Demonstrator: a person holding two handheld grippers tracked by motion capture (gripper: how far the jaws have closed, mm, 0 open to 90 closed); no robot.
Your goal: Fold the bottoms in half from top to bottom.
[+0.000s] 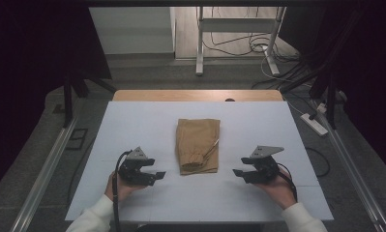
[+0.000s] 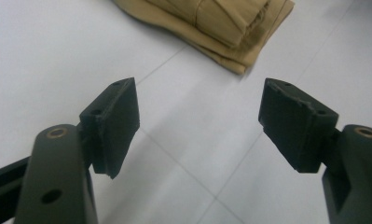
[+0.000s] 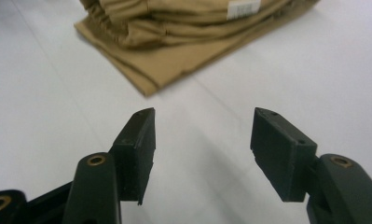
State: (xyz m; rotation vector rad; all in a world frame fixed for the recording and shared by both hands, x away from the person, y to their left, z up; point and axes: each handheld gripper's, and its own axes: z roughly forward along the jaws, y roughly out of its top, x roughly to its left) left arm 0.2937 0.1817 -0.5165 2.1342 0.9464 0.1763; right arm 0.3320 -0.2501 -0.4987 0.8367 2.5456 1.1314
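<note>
At the centre of the white worktop (image 1: 132, 125) lies a folded tan cotton garment (image 1: 197, 145) — a flat rectangle several layers deep, with a gathered elastic band and a drawstring showing near its lower edge and a small white label on one fold. It rests flat, with bare worktop all around it.

The left gripper (image 1: 151, 175) sits at about eight o'clock from the garment, held low over the worktop by the person's left hand (image 1: 117, 187). The right gripper (image 1: 243, 174) is at about four o'clock, in the right hand (image 1: 280, 186). Both point inward toward the cloth and are well apart from it. Each has its jaws spread wide with nothing between them.

The garment looks light, soft and floppy — it will sag and unfold if lifted from one point. The stacked layers may slide over one another, so a pinch on the top sheet alone would likely peel it open. The better holds, by my reading, are the near corners at five and seven o'clock, where the jaws can close over all the layers together, or the thick gathered band.
</note>
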